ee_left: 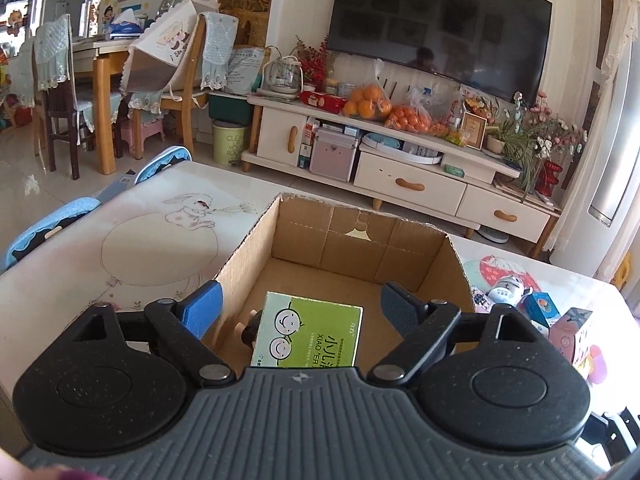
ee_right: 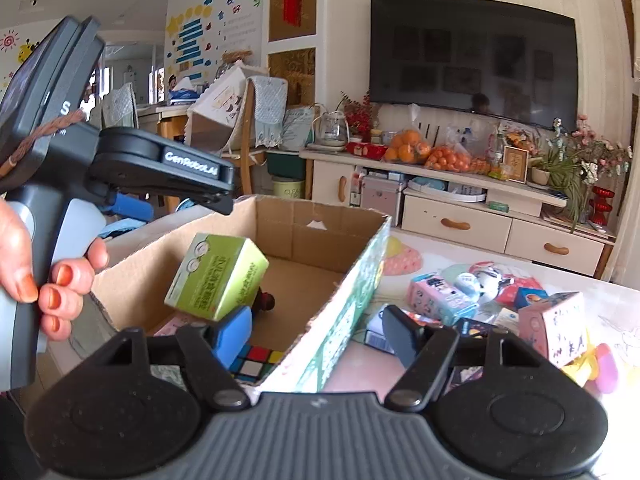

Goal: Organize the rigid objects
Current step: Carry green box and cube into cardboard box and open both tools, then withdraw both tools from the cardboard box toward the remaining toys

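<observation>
The green box (ee_left: 308, 334) lies tilted inside the cardboard box (ee_left: 356, 240), over a small dark figure (ee_left: 250, 330) and near a puzzle cube (ee_right: 256, 360). The left gripper (ee_left: 300, 308) hangs above it, jaws spread wide and empty. The right gripper (ee_right: 316, 334) is likewise released, straddling the carton's right wall. Small boxes (ee_right: 440, 296) lie scattered on the table (ee_left: 120, 240) to the right.

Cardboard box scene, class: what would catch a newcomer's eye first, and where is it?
The open cardboard box fills the table's middle, with a bright green carton lying tilted inside it, in front of a Rubik's cube. Right of the box, a jumble of small packages waits on the table. Both claws are open.
</observation>
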`<state>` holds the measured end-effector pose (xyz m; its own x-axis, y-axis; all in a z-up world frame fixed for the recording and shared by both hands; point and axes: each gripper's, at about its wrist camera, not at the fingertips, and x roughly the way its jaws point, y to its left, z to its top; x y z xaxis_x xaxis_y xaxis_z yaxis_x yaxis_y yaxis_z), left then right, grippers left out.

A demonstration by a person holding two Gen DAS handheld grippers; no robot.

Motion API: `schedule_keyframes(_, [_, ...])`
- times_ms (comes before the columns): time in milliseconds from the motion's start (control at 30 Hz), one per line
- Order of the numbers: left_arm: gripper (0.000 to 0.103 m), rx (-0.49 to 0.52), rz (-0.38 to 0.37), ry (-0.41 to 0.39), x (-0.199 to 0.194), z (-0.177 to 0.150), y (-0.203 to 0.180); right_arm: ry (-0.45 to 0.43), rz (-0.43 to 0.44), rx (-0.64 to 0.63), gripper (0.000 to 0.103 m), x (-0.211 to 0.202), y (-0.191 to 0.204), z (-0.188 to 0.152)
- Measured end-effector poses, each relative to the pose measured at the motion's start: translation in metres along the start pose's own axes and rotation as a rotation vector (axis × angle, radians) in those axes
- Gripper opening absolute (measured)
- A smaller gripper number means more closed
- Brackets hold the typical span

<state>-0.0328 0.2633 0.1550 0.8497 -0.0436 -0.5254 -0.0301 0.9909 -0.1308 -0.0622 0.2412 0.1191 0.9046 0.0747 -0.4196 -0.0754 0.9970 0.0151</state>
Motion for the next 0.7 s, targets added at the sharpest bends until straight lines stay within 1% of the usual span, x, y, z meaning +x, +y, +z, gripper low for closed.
schedule_keyframes(133, [0.103, -0.001, -0.013, -0.003, 0.001, 0.0, -0.003, -0.014, -0.015, 0.01, 0.076, -0.004, -0.007, -0.002])
schedule_keyframes(267, [0.103, 0.022, -0.025, -0.008, 0.0, -0.001, -0.01, -0.012, -0.025, 0.012, 0.078, -0.005, -0.013, -0.006])
schedule_keyframes(567, [0.103, 0.06, -0.052, -0.009, 0.002, -0.003, -0.014, -0.014, -0.056, 0.038, 0.079, -0.007, -0.028, -0.014])
schedule_keyframes(700, [0.103, 0.093, -0.066, -0.013, 0.001, -0.006, -0.019, -0.014, -0.072, 0.058, 0.079, -0.009, -0.04, -0.019])
